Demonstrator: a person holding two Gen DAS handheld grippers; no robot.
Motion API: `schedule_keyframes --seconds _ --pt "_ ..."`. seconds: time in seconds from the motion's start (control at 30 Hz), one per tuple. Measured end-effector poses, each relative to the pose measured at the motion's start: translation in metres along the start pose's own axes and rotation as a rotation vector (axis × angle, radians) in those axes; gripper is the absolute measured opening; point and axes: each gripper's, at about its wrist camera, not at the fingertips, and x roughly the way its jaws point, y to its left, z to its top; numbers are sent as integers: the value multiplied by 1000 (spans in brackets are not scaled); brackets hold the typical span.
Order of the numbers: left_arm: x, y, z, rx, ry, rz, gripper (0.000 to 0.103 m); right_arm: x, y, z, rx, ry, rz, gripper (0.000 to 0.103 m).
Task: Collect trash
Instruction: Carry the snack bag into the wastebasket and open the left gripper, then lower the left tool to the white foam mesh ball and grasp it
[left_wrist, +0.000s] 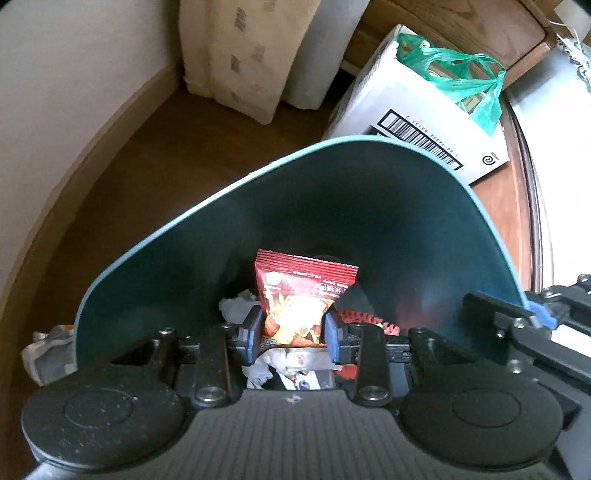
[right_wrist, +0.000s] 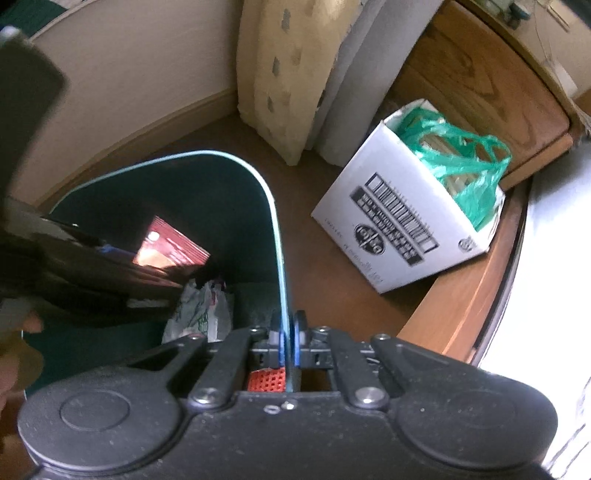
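A red snack packet (left_wrist: 301, 295) is pinched between the blue pads of my left gripper (left_wrist: 293, 334), which hangs over the mouth of a dark teal trash bin (left_wrist: 369, 206). Crumpled white paper (left_wrist: 236, 308) and other wrappers lie at the bin's bottom. My right gripper (right_wrist: 287, 341) is shut on the bin's thin rim (right_wrist: 275, 221) and holds it at the near right side. In the right wrist view the packet (right_wrist: 170, 247) shows inside the bin beside the dark, blurred left gripper body. A printed plastic wrapper (right_wrist: 201, 310) lies below it.
A white cardboard box (right_wrist: 399, 236) with a green plastic bag (right_wrist: 461, 166) in it stands on the brown floor right of the bin. Tan and grey curtains (right_wrist: 295, 74) hang behind. A wooden furniture edge (right_wrist: 480, 277) runs along the right. A crumpled cloth (left_wrist: 48, 350) lies left of the bin.
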Motion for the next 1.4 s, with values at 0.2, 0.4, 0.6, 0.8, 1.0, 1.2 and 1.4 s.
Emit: schedule_keyframes --seconds 0.2,0.4,0.6,0.8,1.0,1.2,1.4 --pt "19 -3 11 5 14 -15 33 4 -3 15 -56 -17 -23 4" --pt "30 -1 13 26 29 -7 33 6 -3 20 -82 -33 -26 4" --pt "31 0 9 23 28 -21 47 7 -6 18 -81 -34 -24 4" --pt "2 -5 2 77 -37 -41 66 7 -9 17 -65 -28 -21 4" --pt "-49 18 -13 87 -127 -63 66 12 -15 17 -33 -30 -21 5" --pt "-92 67 -35 38 -167 -15 66 14 -22 13 -17 -22 -11 5" --pt "-94 121 -65 -15 -120 109 75 21 -33 2 5 7 -18 4"
